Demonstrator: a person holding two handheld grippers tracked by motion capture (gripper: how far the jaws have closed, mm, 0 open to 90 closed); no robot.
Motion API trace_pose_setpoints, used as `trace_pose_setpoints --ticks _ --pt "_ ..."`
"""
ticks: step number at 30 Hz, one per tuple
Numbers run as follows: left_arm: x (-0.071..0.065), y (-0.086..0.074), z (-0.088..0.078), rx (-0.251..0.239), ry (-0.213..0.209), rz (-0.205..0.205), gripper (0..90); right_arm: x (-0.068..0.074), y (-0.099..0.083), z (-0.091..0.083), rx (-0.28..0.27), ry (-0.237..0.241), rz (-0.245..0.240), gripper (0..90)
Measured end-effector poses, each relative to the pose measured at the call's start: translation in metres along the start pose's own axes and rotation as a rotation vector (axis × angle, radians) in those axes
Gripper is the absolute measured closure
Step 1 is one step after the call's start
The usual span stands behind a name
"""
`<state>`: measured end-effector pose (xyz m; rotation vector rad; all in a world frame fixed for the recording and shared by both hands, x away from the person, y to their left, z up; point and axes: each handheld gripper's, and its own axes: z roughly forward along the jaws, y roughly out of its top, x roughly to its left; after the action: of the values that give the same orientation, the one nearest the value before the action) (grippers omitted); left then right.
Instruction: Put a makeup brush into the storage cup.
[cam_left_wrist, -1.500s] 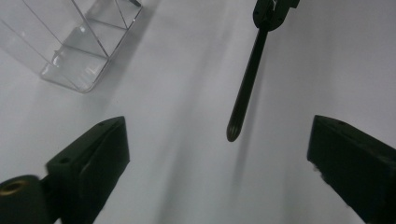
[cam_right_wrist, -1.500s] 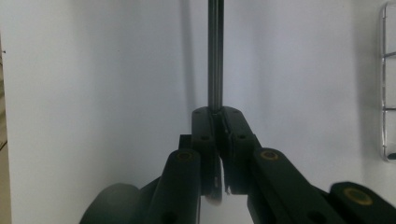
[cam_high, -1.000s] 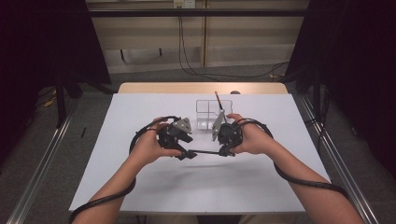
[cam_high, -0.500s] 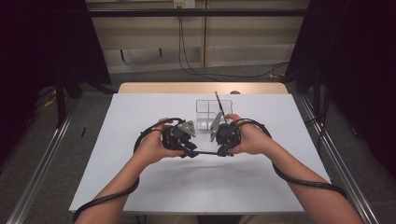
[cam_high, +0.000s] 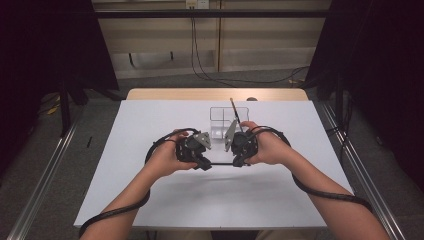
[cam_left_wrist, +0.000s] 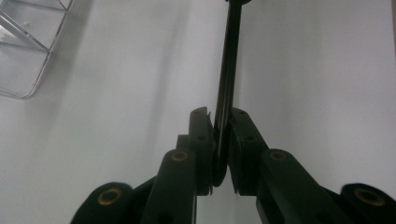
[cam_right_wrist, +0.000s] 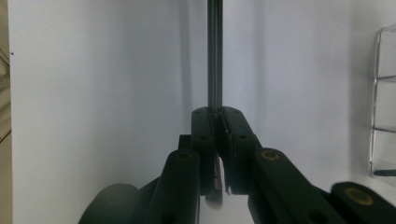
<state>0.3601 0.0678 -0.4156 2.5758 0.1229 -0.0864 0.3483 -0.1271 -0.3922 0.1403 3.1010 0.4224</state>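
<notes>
- White sheeting covers the desk (cam_high: 150, 200), where a person's two hands meet near the middle, each holding a black claw.
- Left claw (cam_high: 206, 163) points toward the right one; in the left gripper view its jaws are pressed onto one end of a thin black rod (cam_left_wrist: 227, 88).
- Right claw (cam_high: 237, 162) faces back at it, its jaws pinching the rod's other end, which looks grey and metallic in the right gripper view.
- Between the two claws the rod spans the gap as a level dark line just above the desk surface, roughly parallel to the near edge.
- Clear plastic organiser (cam_high: 222, 120) with compartments sits just beyond the hands, toward the far edge; a thin stick (cam_high: 234, 109) leans out of it at a tilt.
- Black cables (cam_high: 325, 192) trail from both claws back along the forearms to the near edge.
</notes>
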Motion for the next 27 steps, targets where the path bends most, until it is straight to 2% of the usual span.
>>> trace_pose_setpoints --ticks 10,13,16,17,20,22,26,27 --pt "0.0002 -0.0013 0.0046 0.017 -0.003 0.003 81.2 -0.0011 0.0010 -0.0039 -0.012 0.001 -0.010 84.7" --pt "-0.0013 -0.0015 0.0067 0.013 0.011 -0.003 81.2 -0.0017 0.0012 -0.0042 -0.015 0.005 -0.013 84.6" --pt "-0.0004 -0.0018 0.0073 0.029 -0.012 0.004 81.4 -0.0015 0.0013 -0.0048 -0.026 0.008 -0.011 84.6" --pt "-0.0009 -0.0024 0.0081 0.023 0.003 0.009 81.6 -0.0020 0.0011 -0.0051 -0.030 0.006 -0.020 84.6" --pt "-0.0011 -0.0034 0.0082 0.032 -0.016 0.016 82.1 -0.0011 0.0002 -0.0062 -0.038 0.016 -0.012 84.5" --pt "-0.0026 -0.0038 0.0096 0.036 -0.011 0.017 82.4 -0.0010 0.0003 -0.0064 -0.042 0.015 -0.016 84.4" --pt "-0.0039 -0.0026 0.0100 0.054 -0.033 0.027 83.7 -0.0011 0.0013 -0.0069 -0.041 0.006 -0.019 83.4" --pt "-0.0043 -0.0024 0.0097 0.055 -0.026 0.030 83.8 -0.0023 0.0012 -0.0067 -0.049 0.005 -0.027 83.2"
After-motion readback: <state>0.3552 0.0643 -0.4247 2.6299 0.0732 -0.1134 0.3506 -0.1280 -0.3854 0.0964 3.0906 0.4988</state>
